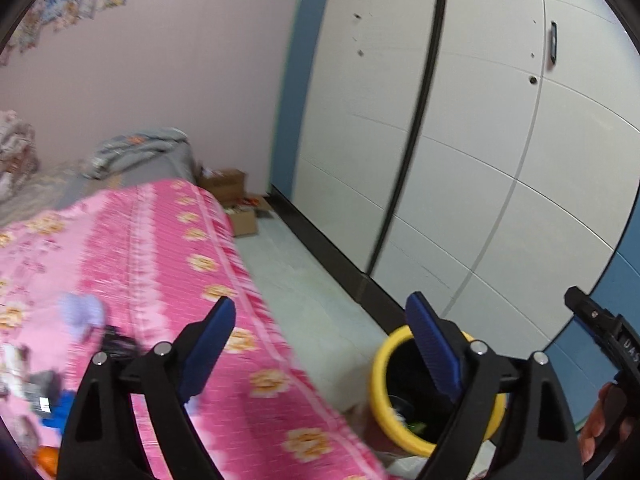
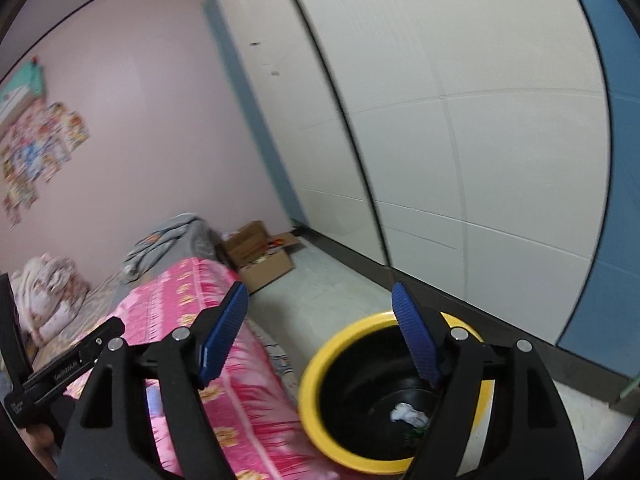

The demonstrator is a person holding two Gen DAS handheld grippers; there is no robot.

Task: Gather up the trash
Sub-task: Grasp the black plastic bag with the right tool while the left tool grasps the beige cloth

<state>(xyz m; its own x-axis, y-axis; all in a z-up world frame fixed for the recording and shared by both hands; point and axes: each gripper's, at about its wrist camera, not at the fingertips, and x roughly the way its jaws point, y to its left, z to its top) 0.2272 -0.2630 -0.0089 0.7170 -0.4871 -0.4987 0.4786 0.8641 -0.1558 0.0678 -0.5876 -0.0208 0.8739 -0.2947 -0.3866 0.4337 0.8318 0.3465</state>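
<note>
Both grippers were empty above the yellow trash bin.

The left gripper (image 1: 320, 322) and the right gripper (image 2: 318, 308) each had their blue jaws wide apart, with nothing between them. The yellow trash bin (image 2: 316, 364) stood on the floor just beside the bed with the pink flowered blanket (image 1: 160, 248). Some trash was already in it: a white crumpled paper (image 2: 408, 414) lay at the bottom. More small bits (image 1: 80, 314) lay on the blanket, blurry, so the job looked only partly done.
</note>
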